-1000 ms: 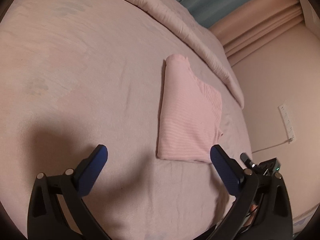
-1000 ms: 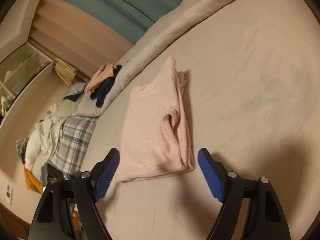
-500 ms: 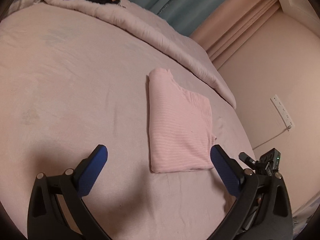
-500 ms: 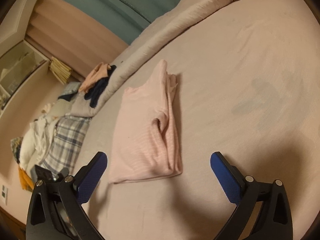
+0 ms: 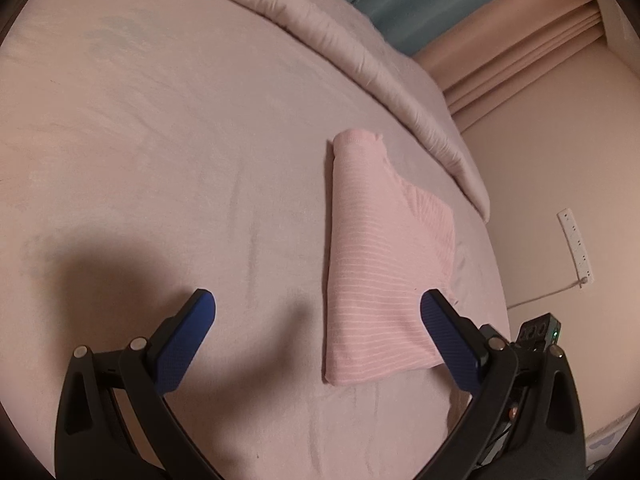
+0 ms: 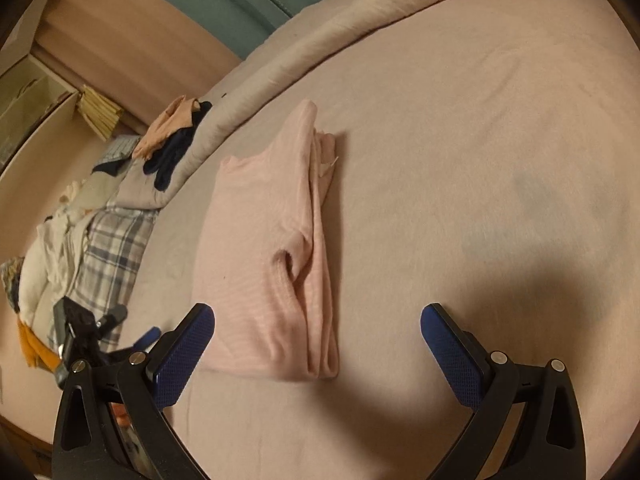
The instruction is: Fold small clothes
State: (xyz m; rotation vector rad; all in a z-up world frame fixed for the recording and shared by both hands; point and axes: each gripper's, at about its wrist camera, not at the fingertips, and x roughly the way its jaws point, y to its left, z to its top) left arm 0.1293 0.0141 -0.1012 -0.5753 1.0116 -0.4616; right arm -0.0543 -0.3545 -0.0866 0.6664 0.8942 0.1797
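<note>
A small pink striped top (image 5: 380,256) lies folded on the pink bed sheet (image 5: 160,140). It also shows in the right wrist view (image 6: 272,256), with its layered edges to the right. My left gripper (image 5: 318,320) is open and empty, just above the sheet, its right finger over the top's near right corner. My right gripper (image 6: 318,332) is open and empty, with the top's near edge between its fingers. The left gripper also shows in the right wrist view (image 6: 104,332), at the lower left.
A rolled duvet (image 5: 360,52) runs along the bed's far side. A pile of clothes (image 6: 172,140) and a plaid garment (image 6: 108,256) lie at the bed's left. A wall with a power strip (image 5: 576,248) stands right of the bed.
The left gripper has shifted left and closer, so the top now sits by its right finger. The right gripper has moved nearer the top. Both stay open.
</note>
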